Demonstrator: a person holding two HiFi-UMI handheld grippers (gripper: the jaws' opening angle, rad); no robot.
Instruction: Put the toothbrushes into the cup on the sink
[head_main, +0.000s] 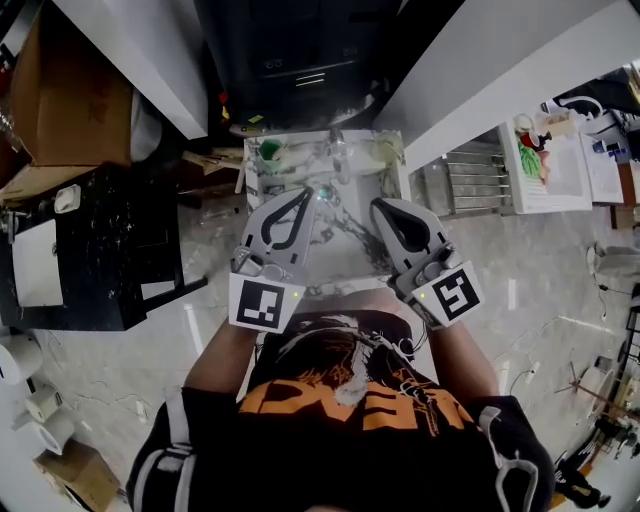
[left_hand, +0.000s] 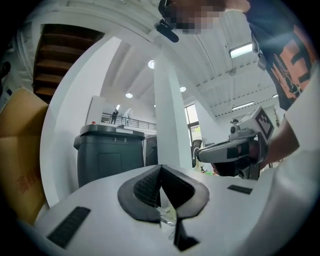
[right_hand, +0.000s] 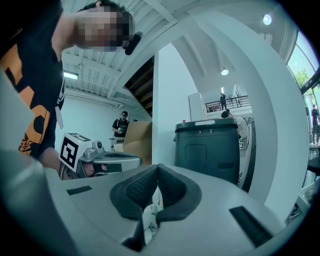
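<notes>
A person (head_main: 350, 420) in a black-and-orange shirt stands over a marbled sink (head_main: 340, 245). The left tool (head_main: 303, 195) and right tool (head_main: 382, 207) are held side by side above it - jaws pressed together, gripping nothing. A green cup (head_main: 268, 152) sits at the sink's far left corner - toothbrushes too small to make out.

The left hand-held gripper (head_main: 303, 196) and the right hand-held gripper (head_main: 381, 206) have pale grey shells. Their pads (left_hand: 146, 187) are black with a fine cross-hatch. At the back of each sits a white cube (head_main: 266, 303) printed with black square markers. Below and between them the sink (head_main: 345, 262) is white marble veined in dark grey. A green thing (head_main: 269, 150) lies past the left one's tip. Behind both, the shirt (head_main: 350, 400) is black with orange print. Ahead of the left one stands a dark grey bin (left_hand: 107, 155).
</notes>
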